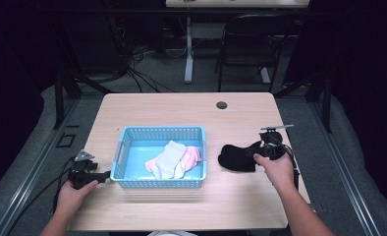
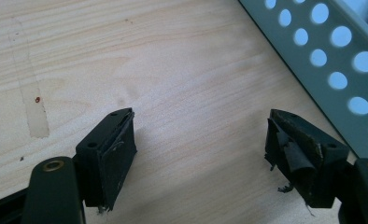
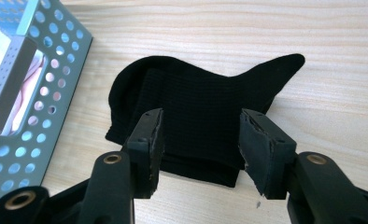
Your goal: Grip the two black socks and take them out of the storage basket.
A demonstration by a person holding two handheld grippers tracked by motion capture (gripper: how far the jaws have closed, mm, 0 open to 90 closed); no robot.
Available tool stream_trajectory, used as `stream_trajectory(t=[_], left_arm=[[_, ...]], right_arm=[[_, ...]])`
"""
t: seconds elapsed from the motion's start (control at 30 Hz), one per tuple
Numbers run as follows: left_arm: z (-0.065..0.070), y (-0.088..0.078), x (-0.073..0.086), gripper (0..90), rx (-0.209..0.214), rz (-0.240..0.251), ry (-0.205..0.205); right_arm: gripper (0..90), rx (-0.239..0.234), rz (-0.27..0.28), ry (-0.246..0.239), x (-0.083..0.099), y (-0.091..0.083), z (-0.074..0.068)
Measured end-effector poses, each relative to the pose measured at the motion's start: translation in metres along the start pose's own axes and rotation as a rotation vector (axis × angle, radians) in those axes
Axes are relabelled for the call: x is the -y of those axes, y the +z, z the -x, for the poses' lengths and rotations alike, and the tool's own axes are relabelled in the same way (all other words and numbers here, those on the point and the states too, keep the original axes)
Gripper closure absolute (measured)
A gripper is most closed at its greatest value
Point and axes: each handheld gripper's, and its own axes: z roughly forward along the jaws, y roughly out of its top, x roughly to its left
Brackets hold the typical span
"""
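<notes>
Scene: a person at a wooden table (image 1: 147, 105) holds a two-jaw gripper in each hand.
Sock: a folded black sock (image 1: 235, 157) lies flat on the table, just right of a blue basket (image 1: 159, 132); in the right gripper view the sock (image 3: 201, 107) fills the middle.
Basket contents: pink and white socks (image 1: 173, 160) lie inside.
Right gripper: the right gripper (image 3: 201, 149) has its jaws apart, one on each side of the sock's near folded edge, pressing on nothing; seen from above, the gripper (image 1: 260, 152) sits at the sock's right end.
Left gripper: the left gripper (image 2: 201, 154) rests low over bare wood, jaws wide apart and empty, beside the basket's left wall (image 2: 322, 70).
Handling: the sock looks light, soft and limp, not fragile or slippery; it would likely sag and unfold when lifted.
Best hold: probably across the thick folded edge between the right jaws, pinching all layers together.
</notes>
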Motion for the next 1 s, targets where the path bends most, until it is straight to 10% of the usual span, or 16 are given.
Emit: stream_trajectory(t=[0.4, 0.77, 1.0], left_arm=[[0.0, 0.0, 0.0, 24.2, 0.0, 0.0, 0.002], [-0.001, 0.0, 0.0, 24.2, 0.001, 0.002, 0.001], [-0.001, 0.0, 0.0, 24.2, 0.002, 0.003, 0.001]], right_arm=[[48.1, -0.025, 0.051, -0.118, 0.018, -0.002, -0.03], [45.2, -0.156, 0.089, -0.144, 0.044, 0.016, -0.041], [43.3, -0.112, 0.164, -0.194, 0.057, 0.02, -0.039]])
